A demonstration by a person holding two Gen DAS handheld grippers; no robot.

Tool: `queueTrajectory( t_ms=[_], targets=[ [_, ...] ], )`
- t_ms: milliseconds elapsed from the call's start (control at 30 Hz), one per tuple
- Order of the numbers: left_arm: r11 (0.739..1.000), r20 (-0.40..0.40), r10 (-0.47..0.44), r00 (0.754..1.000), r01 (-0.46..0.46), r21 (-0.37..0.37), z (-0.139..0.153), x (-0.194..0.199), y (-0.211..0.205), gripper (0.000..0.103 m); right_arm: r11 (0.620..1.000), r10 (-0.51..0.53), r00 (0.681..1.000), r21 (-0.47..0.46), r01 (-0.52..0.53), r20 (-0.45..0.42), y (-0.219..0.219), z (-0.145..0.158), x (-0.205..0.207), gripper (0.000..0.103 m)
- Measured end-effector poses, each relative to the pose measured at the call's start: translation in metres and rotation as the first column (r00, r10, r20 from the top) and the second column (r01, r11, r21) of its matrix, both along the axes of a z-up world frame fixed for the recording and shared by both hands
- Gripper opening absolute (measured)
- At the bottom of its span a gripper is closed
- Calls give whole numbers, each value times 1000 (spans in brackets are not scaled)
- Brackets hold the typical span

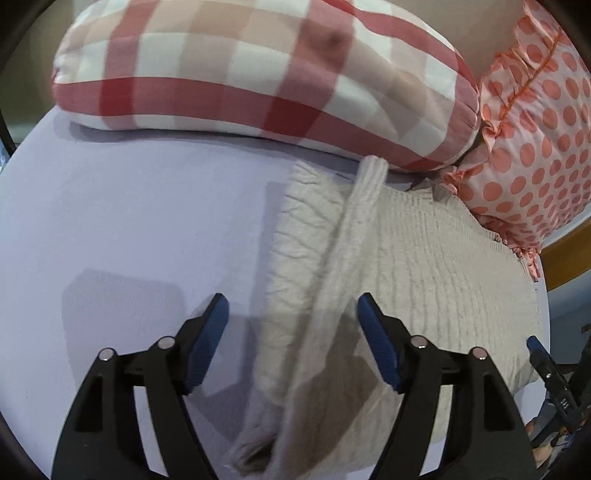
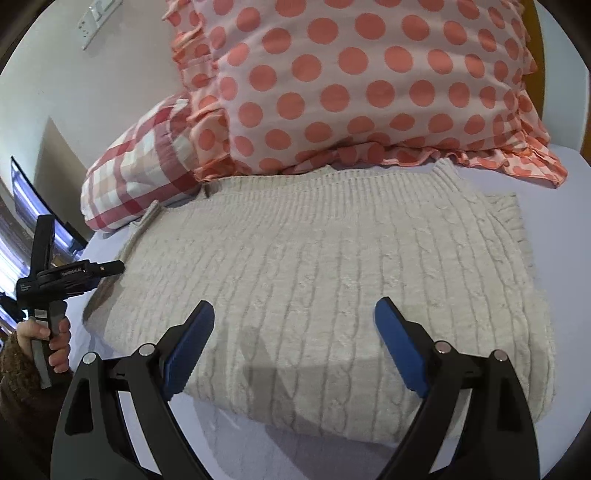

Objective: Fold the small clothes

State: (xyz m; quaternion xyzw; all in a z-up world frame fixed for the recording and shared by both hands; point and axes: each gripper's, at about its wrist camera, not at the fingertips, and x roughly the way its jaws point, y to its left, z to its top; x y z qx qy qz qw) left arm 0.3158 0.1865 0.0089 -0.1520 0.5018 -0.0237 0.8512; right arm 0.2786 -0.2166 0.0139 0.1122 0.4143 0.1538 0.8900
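A cream cable-knit sweater (image 2: 332, 266) lies partly folded on the lilac bed sheet (image 1: 129, 221). In the left wrist view the sweater (image 1: 424, 266) has a sleeve (image 1: 354, 229) laid lengthwise over its left side. My left gripper (image 1: 291, 306) is open and empty, hovering above the sleeve and the sweater's left edge. My right gripper (image 2: 295, 314) is open and empty above the sweater's near edge. The left gripper also shows in the right wrist view (image 2: 114, 267) at the sweater's left edge, held by a hand.
A red-and-white checked pillow (image 1: 258, 74) and a pink polka-dot ruffled pillow (image 2: 369, 81) lie at the head of the bed, touching the sweater's far edge. A wooden bed frame (image 1: 565, 258) shows at right. A wall socket (image 2: 92, 22) is on the wall.
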Motion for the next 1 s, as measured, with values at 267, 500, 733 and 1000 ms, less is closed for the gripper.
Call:
queueTrajectory(
  t_ms=[267, 500, 733, 1000],
  targets=[
    [999, -33, -32, 999, 31, -36, 2, 4, -28, 18, 980, 32, 999, -198, -30, 6, 27, -10, -2, 94],
    [986, 36, -58, 998, 63, -157, 59, -6, -62, 15, 998, -52, 993, -29, 55, 102, -28, 27, -42, 94],
    [958, 102, -174, 979, 192, -214, 104, -5, -189, 15, 985, -161, 976, 80, 150, 146, -100, 36, -83, 94],
    [892, 51, -331, 942, 331, -309, 69, 17, -345, 15, 948, -306, 943, 124, 291, 126, -166, 27, -115, 94]
  ],
)
